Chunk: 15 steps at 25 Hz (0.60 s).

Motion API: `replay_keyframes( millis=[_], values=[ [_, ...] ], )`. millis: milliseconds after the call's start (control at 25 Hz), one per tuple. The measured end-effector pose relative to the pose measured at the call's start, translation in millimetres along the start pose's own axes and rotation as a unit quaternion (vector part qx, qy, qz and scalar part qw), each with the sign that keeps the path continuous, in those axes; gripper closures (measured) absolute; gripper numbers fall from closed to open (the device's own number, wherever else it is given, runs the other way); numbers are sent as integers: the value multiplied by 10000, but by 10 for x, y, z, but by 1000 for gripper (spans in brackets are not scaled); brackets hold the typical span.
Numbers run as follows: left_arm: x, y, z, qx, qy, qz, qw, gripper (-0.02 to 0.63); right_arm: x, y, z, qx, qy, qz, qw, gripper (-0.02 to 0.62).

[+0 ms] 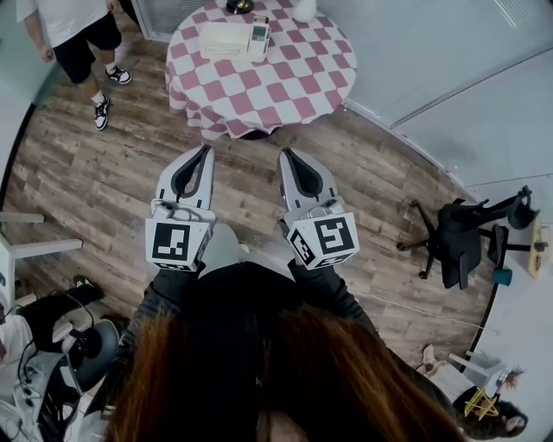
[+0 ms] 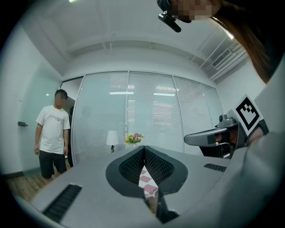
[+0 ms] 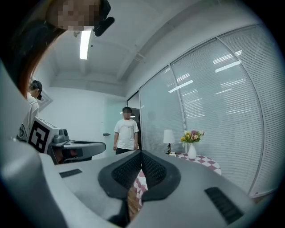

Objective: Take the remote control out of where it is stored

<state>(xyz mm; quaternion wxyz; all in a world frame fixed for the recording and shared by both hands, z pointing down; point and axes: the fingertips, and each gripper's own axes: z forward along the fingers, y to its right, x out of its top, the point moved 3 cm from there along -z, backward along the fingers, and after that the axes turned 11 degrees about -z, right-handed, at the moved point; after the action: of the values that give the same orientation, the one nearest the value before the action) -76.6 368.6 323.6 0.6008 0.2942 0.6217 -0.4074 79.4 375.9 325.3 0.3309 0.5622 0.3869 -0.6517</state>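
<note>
Showing left gripper (image 1: 206, 154) and right gripper (image 1: 286, 155), jaws clenched empty, well short of the checked tabletop (image 1: 294, 86), where the remote control (image 1: 259, 36), probably light, rigid and slick, rests at the end of a cream box (image 1: 225, 40): pinch its long sides.

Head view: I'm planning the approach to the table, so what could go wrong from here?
1. The left hand-held gripper and right hand-held gripper are shut and short of the table; they must open before reaching the box.
2. The vase stands beyond the box; an overshoot may topple it.
3. A bystander stands near the table's left; a wide swing might catch them.
</note>
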Motion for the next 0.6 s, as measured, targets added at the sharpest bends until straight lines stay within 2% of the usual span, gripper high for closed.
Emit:
replay_keyframes(
  millis=[320, 600],
  values=[
    [-32, -158, 247, 6, -4, -75, 10000, 597, -85, 132, 180, -33, -87, 50, 9999, 580],
    [-15, -489, 761, -216, -23, -66, 9997, 597, -135, 321, 697, -169, -132, 22, 9998, 581]
  ],
)
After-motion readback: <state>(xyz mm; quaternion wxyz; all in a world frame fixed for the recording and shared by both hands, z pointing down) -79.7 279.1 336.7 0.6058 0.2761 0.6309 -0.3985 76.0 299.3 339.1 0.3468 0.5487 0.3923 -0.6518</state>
